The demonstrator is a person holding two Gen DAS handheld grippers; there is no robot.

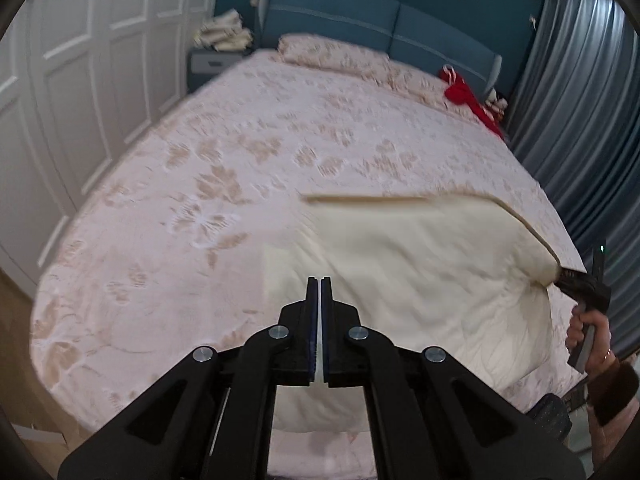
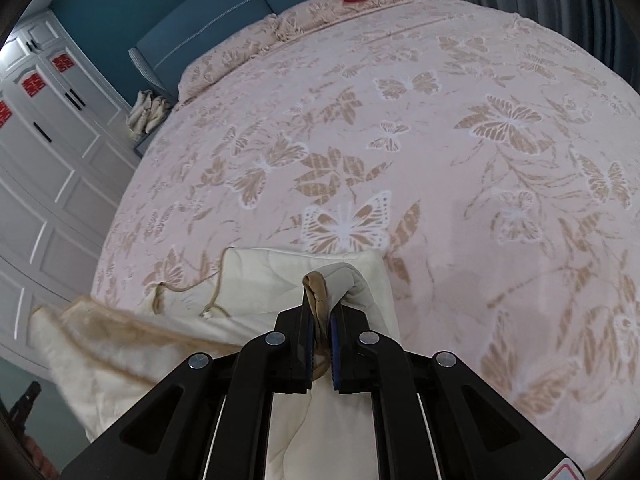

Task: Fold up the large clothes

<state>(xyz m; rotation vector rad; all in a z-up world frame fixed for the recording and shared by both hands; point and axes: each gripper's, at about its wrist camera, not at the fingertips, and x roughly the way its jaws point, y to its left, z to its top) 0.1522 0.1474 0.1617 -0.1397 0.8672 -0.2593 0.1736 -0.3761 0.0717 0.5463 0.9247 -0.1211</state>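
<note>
A large cream padded garment (image 1: 420, 260) with a tan lining lies at the near end of the bed, partly lifted. My right gripper (image 2: 319, 300) is shut on a bunched edge of the garment (image 2: 256, 304), tan lining between its fingers; it also shows in the left wrist view (image 1: 576, 280), pulling that corner up at the right. My left gripper (image 1: 319, 284) has its jaws together over the garment's near left part; whether cloth is pinched between them is not visible. A tan drawstring (image 2: 208, 296) trails over the cloth.
The bed (image 1: 200, 168) has a pink cover with tan butterfly prints. A red garment (image 1: 464, 88) lies near the headboard. A white wardrobe (image 1: 80, 60) stands to the left, grey curtains (image 1: 580, 100) to the right. A nightstand (image 1: 212, 64) holds folded cloth.
</note>
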